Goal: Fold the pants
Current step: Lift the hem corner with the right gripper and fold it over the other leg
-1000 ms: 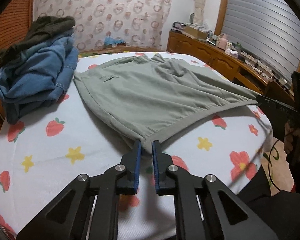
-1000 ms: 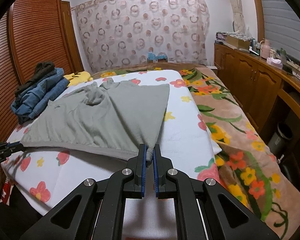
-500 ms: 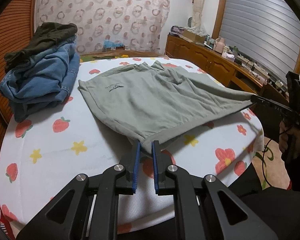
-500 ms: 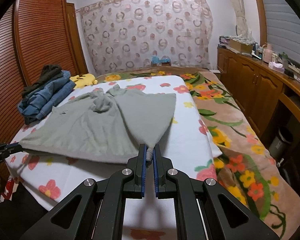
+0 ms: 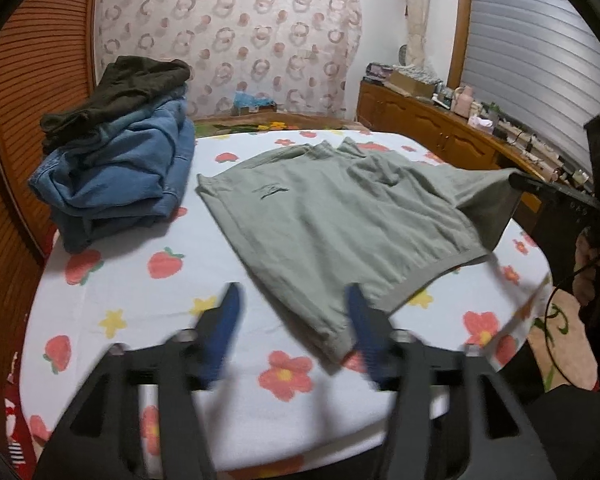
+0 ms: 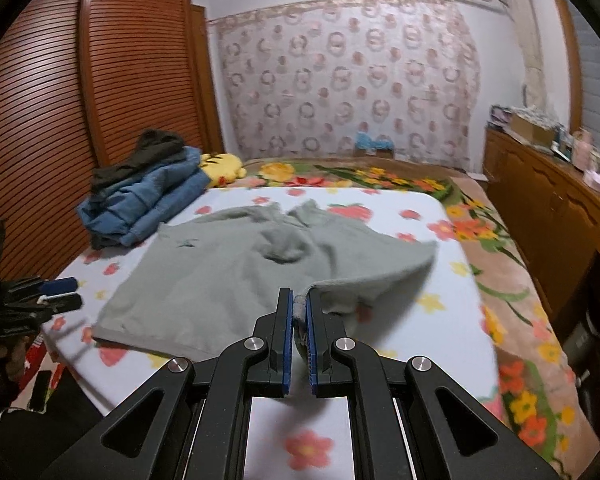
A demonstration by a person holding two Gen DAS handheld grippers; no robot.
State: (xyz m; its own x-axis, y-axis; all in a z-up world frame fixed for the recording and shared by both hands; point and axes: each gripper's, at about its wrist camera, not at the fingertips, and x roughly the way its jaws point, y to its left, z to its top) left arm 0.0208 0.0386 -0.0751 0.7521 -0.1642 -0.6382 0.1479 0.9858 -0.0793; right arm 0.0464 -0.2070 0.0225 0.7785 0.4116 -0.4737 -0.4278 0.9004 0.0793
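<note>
Grey-green pants (image 5: 332,220) lie spread on the flower-print bed sheet (image 5: 140,300). My left gripper (image 5: 292,296) hovers over their near corner with its jaws opening wide. That corner rests loose on the sheet beside the right finger, and no pad presses it. My right gripper (image 6: 299,304) is shut on the other hem corner of the pants (image 6: 220,276) and holds it lifted, so the cloth curls over below it. In the left wrist view the right gripper (image 5: 516,180) shows at the right edge with cloth hanging from it. The left gripper (image 6: 60,294) shows at the far left of the right wrist view.
A stack of blue jeans topped by a dark garment (image 5: 120,168) sits at the bed's far left by the slatted wardrobe (image 6: 80,100). A yellow plush (image 6: 222,164) lies behind it. A wooden cabinet (image 6: 548,216) runs along the right, with a floral blanket (image 6: 500,280) between.
My left gripper opened and let go of its corner, which dropped onto the sheet. My right gripper lifted its corner and carried it inward, so the stretched edge went slack.
</note>
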